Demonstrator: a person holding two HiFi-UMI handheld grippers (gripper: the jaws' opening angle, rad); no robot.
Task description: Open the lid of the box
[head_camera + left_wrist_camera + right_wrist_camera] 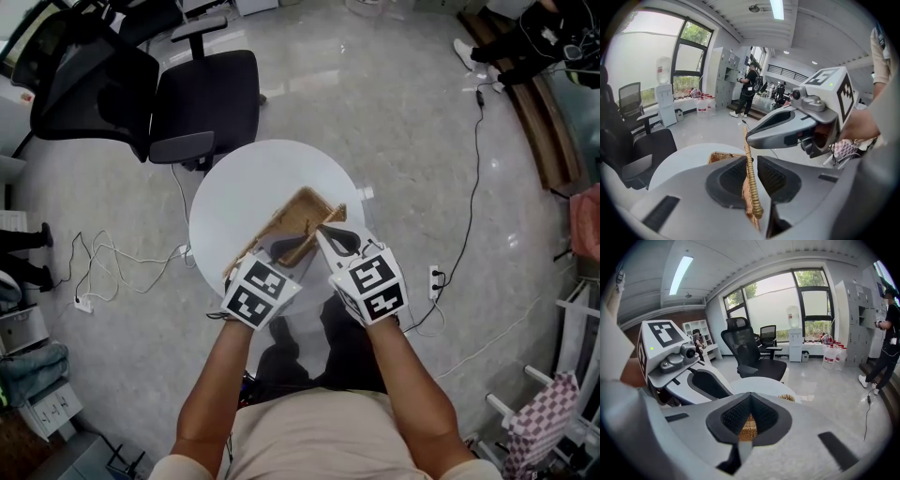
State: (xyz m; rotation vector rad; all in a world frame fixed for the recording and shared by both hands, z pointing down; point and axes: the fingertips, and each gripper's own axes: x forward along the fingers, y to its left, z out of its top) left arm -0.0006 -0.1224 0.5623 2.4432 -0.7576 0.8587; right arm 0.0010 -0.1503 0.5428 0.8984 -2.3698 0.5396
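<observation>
A woven wicker box [317, 223] stands on the round white table [248, 183]. Its flat lid [277, 225] is tilted up on edge, open side facing left. My left gripper [285, 249] is shut on the lid's braided rim [750, 161], which runs upright between the pads of my left gripper [751, 174]. My right gripper [330, 234] sits close beside it on the right, shut on the box's wicker wall [749, 423]. In the right gripper view only a small patch of weave shows between the jaws of the right gripper [749, 418]. The box's inside is hidden.
Black office chairs [178, 98] stand just beyond the table at the back left. Cables [108, 262] and a power strip [434, 278] lie on the floor on both sides. A person [749, 89] stands far off by lockers. The two grippers almost touch.
</observation>
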